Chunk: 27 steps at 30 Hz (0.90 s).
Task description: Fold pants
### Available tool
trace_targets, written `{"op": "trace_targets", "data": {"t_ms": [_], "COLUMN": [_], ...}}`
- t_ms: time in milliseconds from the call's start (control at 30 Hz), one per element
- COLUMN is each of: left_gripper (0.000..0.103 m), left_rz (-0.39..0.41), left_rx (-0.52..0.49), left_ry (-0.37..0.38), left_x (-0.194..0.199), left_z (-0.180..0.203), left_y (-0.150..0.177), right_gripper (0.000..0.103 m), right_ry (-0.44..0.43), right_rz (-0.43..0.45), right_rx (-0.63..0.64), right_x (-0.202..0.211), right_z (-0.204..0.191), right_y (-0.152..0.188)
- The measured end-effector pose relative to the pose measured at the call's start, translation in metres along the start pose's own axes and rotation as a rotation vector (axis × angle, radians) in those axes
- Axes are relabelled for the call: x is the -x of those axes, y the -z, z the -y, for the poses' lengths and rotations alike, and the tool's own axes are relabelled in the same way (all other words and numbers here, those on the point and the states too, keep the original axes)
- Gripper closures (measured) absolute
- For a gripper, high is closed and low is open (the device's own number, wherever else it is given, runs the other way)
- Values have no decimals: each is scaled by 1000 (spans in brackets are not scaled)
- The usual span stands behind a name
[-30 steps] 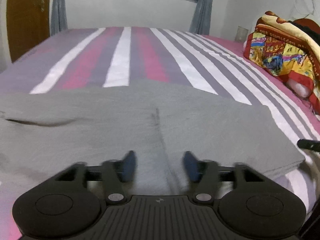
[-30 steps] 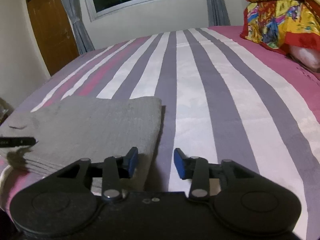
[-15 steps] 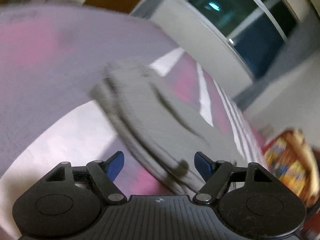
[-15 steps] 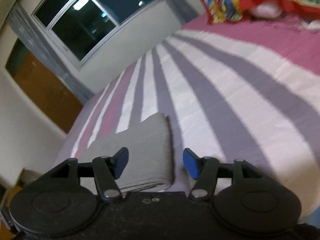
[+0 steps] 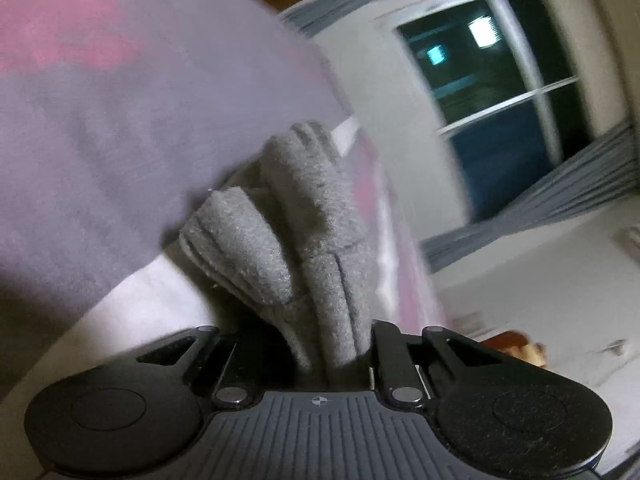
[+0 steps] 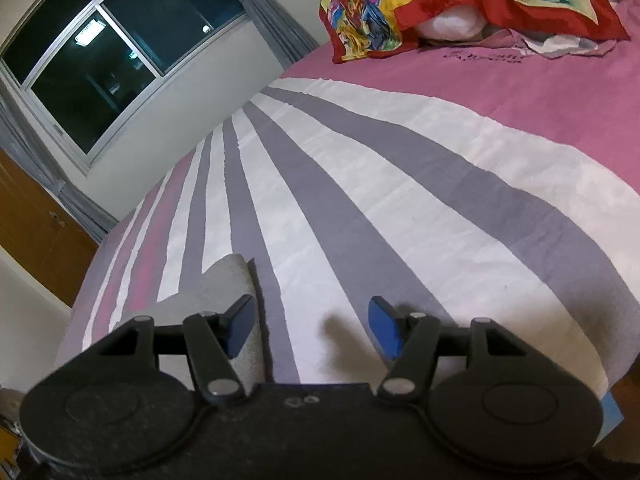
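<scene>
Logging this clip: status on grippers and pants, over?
Left hand-held gripper closing on grey pants. Right hand-held gripper open, empty, beside the folded edge. Nothing in the way.

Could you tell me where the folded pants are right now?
In the left wrist view the pants bunch at centre, pinched in the closing left gripper. In the right wrist view their edge lies on the bed, lower left, beside the open right gripper.
</scene>
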<state>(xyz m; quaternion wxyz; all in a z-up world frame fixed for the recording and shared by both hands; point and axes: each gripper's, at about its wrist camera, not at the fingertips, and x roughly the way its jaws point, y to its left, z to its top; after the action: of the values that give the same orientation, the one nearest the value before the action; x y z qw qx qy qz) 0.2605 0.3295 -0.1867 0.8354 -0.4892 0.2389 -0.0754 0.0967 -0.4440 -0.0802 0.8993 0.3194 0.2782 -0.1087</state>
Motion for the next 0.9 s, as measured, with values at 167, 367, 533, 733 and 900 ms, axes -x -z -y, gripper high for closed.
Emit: {"op": "trace_targets", "data": {"t_ms": [167,367,533,733,900], "left_gripper": [88,88,88,88,88], "left_rz": [9,-57,-182,-330,-365], "left_rx": [-141,-420,-592,-775,-935], "left_ry": [62,146,175,136,75], "left_x": [16,-4,-45,-80,-88], "left_z": [48,162,231,270,281], "left_y": [8,25,76,153,195], "right_gripper": [41,41,41,41,41], "right_ry": [17,-3,-25,-47,-68], "right_rz": [50,48,46,48,37], "right_rx": [15,-4,14,-18,-65], "right_x": [5,9,16,21,19], "right_z": [7,19,24,36,48], "right_y": [-13,-11,-5,-10,-11]}}
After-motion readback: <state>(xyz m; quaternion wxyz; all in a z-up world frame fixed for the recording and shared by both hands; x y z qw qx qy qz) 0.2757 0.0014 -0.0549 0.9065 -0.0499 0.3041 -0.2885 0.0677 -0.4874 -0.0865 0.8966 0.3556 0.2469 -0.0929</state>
